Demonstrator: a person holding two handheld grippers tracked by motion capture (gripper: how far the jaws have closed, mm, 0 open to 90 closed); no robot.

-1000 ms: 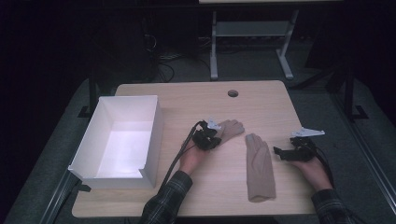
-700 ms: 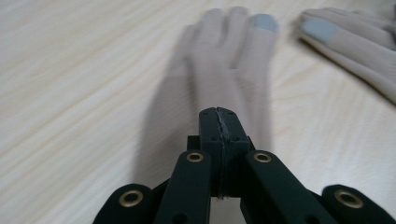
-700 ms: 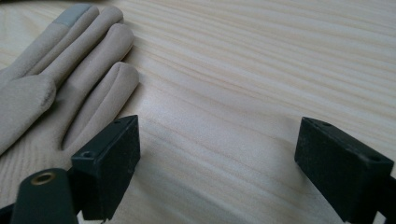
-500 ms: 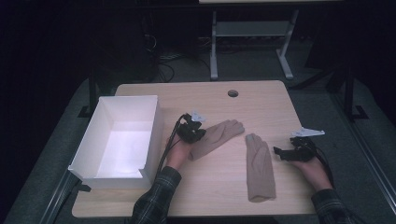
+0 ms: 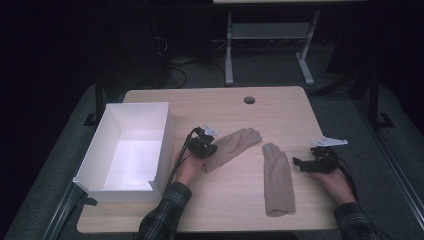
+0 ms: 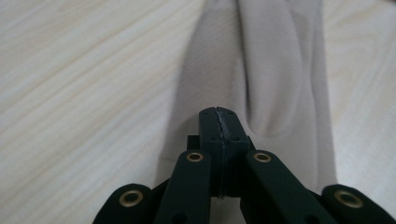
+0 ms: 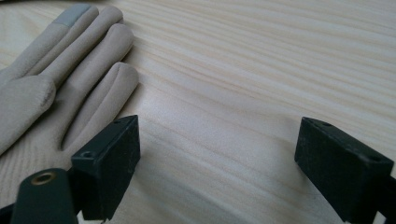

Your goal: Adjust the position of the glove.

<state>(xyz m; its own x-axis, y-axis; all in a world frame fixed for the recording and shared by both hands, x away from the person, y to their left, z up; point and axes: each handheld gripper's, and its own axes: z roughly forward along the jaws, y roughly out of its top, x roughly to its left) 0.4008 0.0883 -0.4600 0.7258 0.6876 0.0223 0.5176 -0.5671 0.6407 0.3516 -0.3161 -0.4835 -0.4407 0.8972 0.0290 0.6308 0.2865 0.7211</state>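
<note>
Two beige gloves lie on the wooden table (image 5: 225,107). One glove (image 5: 232,145) lies slanted near the middle, and my left gripper (image 5: 205,148) is shut on its cuff end. In the left gripper view the black jaws (image 6: 218,114) press together over the bunched fabric of that glove (image 6: 275,70). The other glove (image 5: 277,177) lies flat, fingers pointing away, to the right of centre. My right gripper (image 5: 300,164) rests just right of it, open. The right gripper view has its jaws (image 7: 217,149) standing wide apart over bare wood, with the glove's fingers (image 7: 70,60) at the left.
A white open-topped box (image 5: 167,135) stands at the table's left side, close to my left hand. A round cable hole (image 5: 249,100) sits near the table's far edge. Dark floor and a metal frame (image 5: 270,45) lie beyond.
My left gripper has moved left toward the white box, pulling the glove along the table with it. The right gripper and the other glove have stayed in place.
</note>
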